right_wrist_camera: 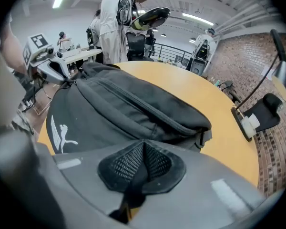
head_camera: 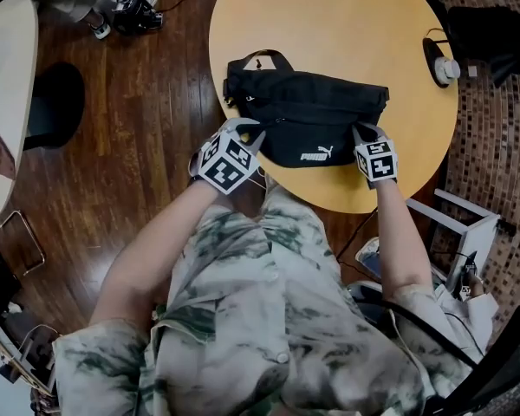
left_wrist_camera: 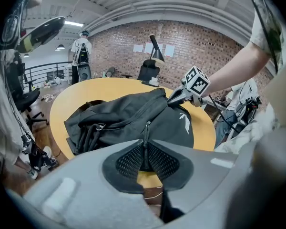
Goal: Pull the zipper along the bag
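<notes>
A black waist bag (head_camera: 308,115) with a white logo lies on the round yellow table (head_camera: 329,11). My left gripper (head_camera: 250,135) is at the bag's near left end. In the left gripper view its pads (left_wrist_camera: 128,160) are shut on the zipper pull (left_wrist_camera: 146,132), which runs from the slider down between them. My right gripper (head_camera: 364,135) is at the bag's near right end. In the right gripper view its pads (right_wrist_camera: 157,163) are shut on a black fold of the bag (right_wrist_camera: 133,109). The bag's straps (left_wrist_camera: 88,132) bunch at its left end.
A black lamp base with a white plug (head_camera: 442,63) sits at the table's right edge. A white table (head_camera: 4,102) stands at the left over the wooden floor (head_camera: 130,128). A white metal frame (head_camera: 468,224) is at the near right. People stand in the background (right_wrist_camera: 117,23).
</notes>
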`<state>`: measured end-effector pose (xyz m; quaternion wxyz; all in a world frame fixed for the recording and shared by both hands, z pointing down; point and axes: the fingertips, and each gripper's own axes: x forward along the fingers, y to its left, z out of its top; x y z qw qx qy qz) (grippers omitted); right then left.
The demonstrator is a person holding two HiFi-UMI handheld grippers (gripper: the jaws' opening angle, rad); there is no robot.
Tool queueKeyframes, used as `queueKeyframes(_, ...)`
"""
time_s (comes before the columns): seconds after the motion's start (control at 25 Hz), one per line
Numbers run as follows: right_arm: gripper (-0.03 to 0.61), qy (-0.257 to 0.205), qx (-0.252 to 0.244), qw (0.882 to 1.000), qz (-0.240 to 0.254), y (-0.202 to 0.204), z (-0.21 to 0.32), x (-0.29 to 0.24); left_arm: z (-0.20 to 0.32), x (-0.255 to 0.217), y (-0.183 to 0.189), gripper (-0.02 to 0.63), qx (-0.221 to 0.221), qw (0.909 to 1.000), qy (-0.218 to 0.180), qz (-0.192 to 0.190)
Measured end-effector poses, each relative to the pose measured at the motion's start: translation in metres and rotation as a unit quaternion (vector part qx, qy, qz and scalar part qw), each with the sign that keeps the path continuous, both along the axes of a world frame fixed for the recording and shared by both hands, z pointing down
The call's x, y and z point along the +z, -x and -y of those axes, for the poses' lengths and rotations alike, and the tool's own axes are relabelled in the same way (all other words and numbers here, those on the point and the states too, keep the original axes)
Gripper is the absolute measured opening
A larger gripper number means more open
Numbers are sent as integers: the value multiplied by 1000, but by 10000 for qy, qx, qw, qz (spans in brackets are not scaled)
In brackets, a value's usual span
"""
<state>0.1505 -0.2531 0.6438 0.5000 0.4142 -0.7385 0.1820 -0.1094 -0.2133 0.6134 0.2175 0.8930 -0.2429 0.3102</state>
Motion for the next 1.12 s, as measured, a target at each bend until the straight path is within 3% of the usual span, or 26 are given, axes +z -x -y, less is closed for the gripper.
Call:
queueKeyframes(0.12, 62, -170, 158, 9995, 200, -5, -9, -15, -4, -4, 1, 62, -48, 9999, -120, 44)
queueKeyframes(0.32, 61, -606, -5, 9959, 675, -3, -33, -44, -3, -28, 24, 94, -674, 9951, -675, 252)
queueKeyframes(0.48, 58, -941, -261, 9886, 1144, 0, -81, -81, -45, -80, 27, 94, -1196, 9889, -874, -76)
queueKeyframes(0.64, 49, -1151, -451, 9771, 1731, -5, -145, -116, -120, -145, 11, 92, -1632, 9782, -1085, -692)
queueKeyframes(0.8, 37, -1339, -880, 9606, 2270, -6, -204, -147, -190, -193, -11, 91, -2056, 9665, -1244, -907)
queueKeyframes(0.92, 37, -1349, -1036, 9554, 2414, -9, -247, -161, -241, -209, -36, 91, -1896, 9704, -1138, -974)
queueKeyframes(1.12, 37, -1658, -1201, 9447, 2561, -9, -298, -191, -291, -233, -70, 89, -1571, 9727, -1362, -1028)
